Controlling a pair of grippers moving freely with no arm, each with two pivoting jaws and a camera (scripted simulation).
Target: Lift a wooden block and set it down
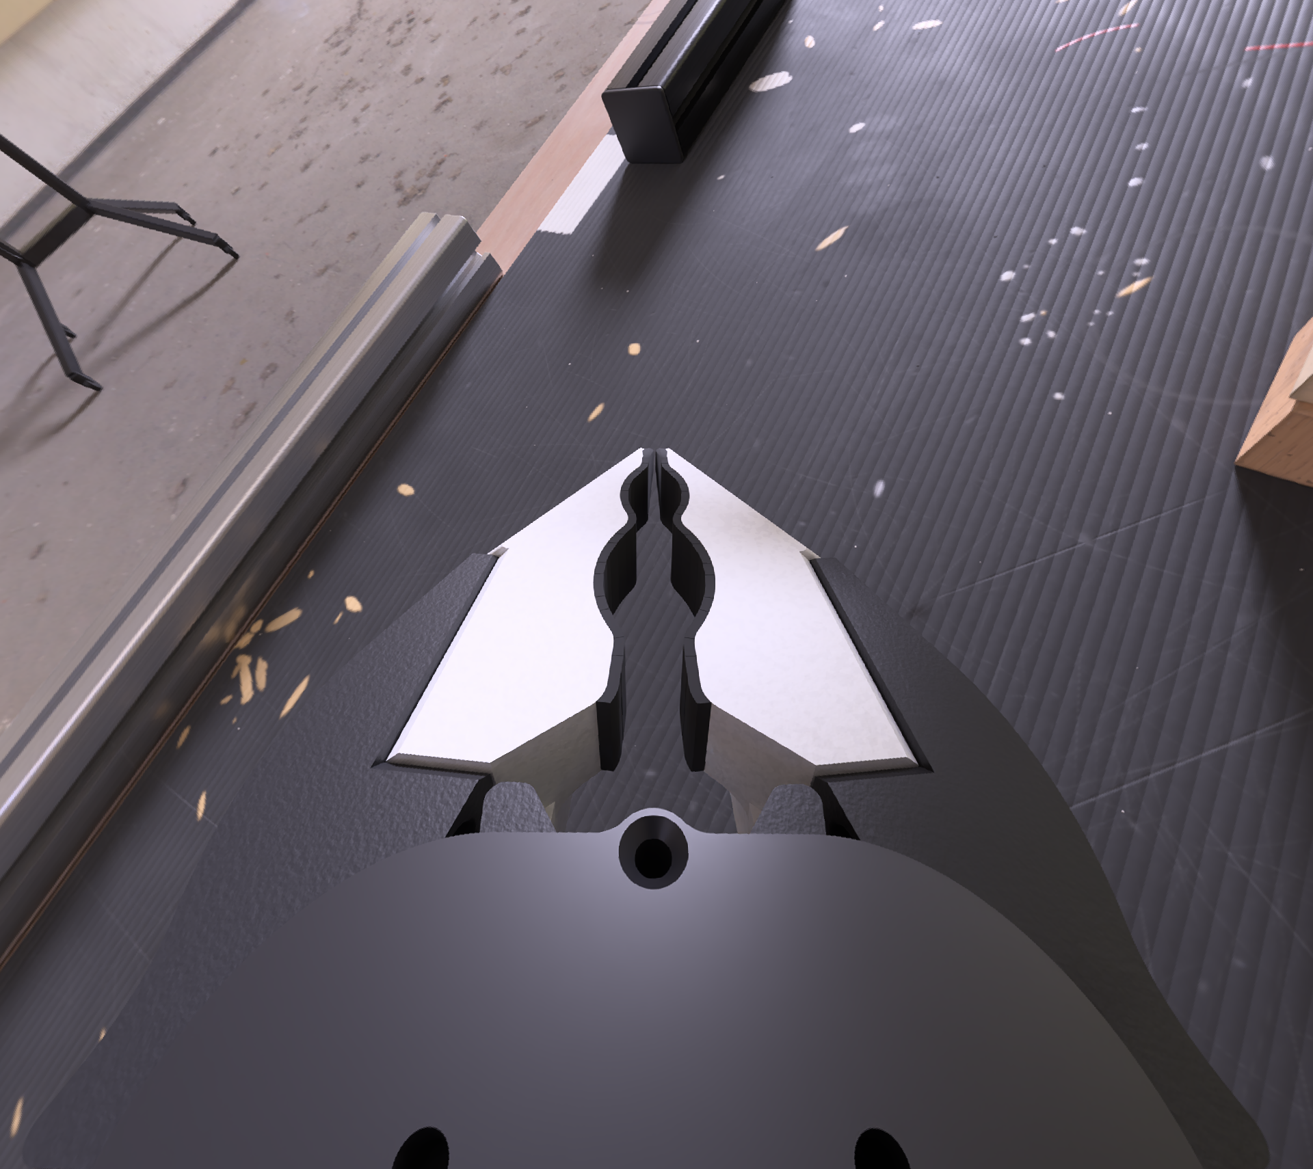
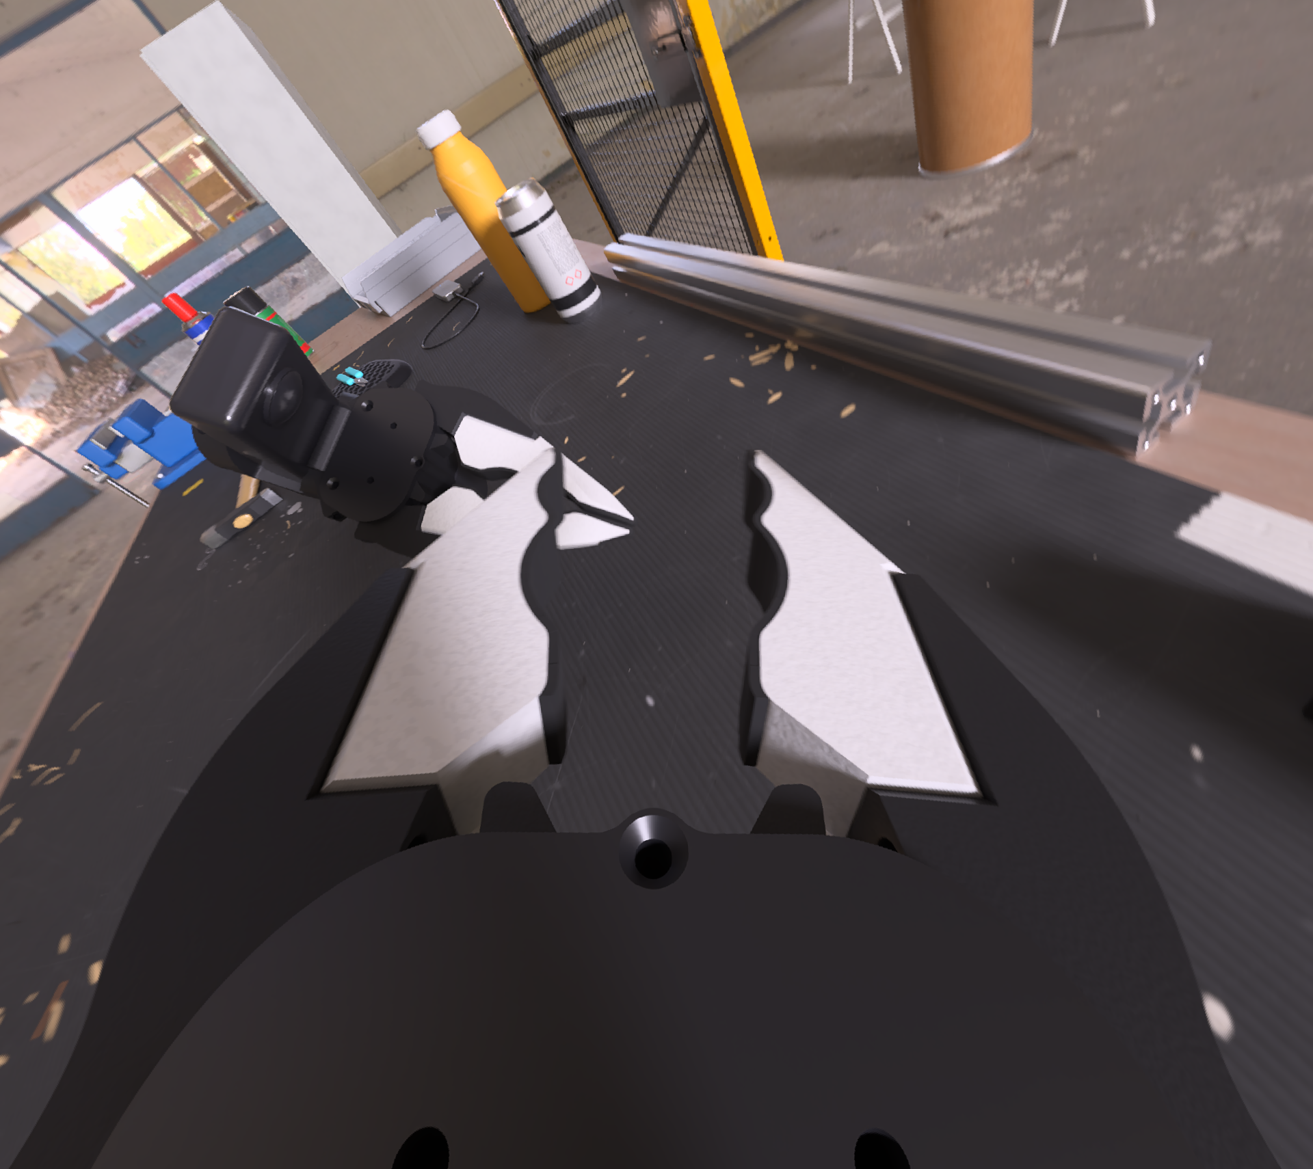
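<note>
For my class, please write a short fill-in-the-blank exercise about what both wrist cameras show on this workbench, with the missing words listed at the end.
1. The left claw has its fingers ____, with nothing between them.
2. The right claw is ____, and only the dark mat shows between its fingers.
3. The white can stands beside an ____ bottle.
4. At the right edge of the left wrist view, only a corner of the ____ block shows.

Missing words: shut; open; orange; wooden

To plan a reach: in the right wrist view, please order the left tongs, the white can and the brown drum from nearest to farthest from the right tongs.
1. left tongs, just ahead-left.
2. white can, far table edge.
3. brown drum, on floor beyond.
</note>
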